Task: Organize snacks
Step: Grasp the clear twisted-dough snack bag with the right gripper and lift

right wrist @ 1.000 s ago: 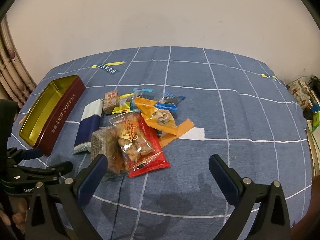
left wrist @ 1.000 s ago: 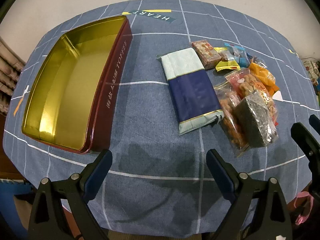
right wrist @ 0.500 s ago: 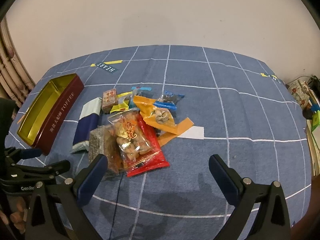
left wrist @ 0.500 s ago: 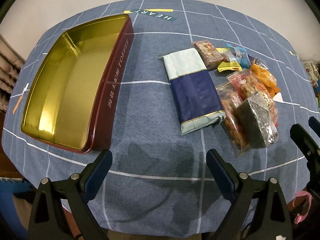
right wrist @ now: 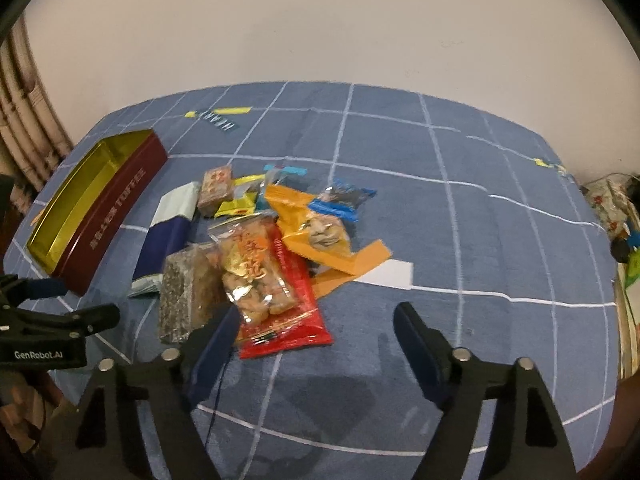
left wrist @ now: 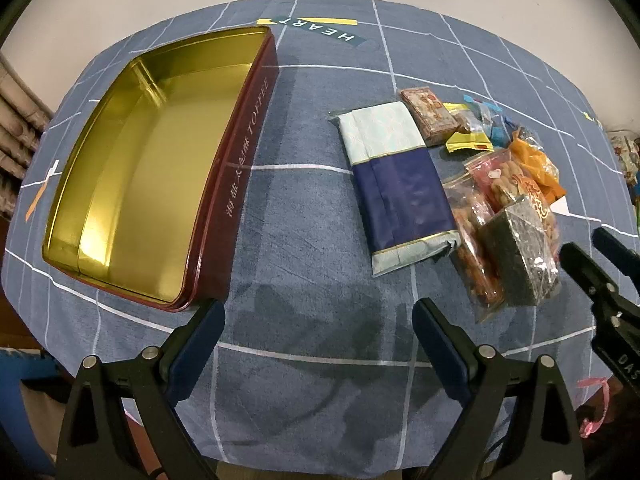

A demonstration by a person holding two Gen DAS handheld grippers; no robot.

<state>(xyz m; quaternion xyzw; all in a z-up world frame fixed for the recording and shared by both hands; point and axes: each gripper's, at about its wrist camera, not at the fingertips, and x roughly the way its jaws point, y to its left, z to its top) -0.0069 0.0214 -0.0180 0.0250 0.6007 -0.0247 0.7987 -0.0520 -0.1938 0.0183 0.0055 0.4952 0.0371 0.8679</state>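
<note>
Snacks (right wrist: 276, 280) lie just beyond the right gripper (right wrist: 316, 324), its spread jaws closing, nothing between.

The open tin (left wrist: 132, 184) lies on the desk (left wrist: 312, 240), and everything else is placed from it. To the tin's right, apart from it, lies the long flat packet (left wrist: 396, 184), lengthwise like the tin. Touching that packet's far right corner sits a small boxed snack (left wrist: 430, 114). Further right from the tin comes the heap: the seed bar (left wrist: 518, 254) rests on a clear bag (left wrist: 474, 248), with the fried-twist bag (right wrist: 264, 276) overlapping beside them. Small wrapped sweets (right wrist: 240, 202) lie behind the heap.
</note>
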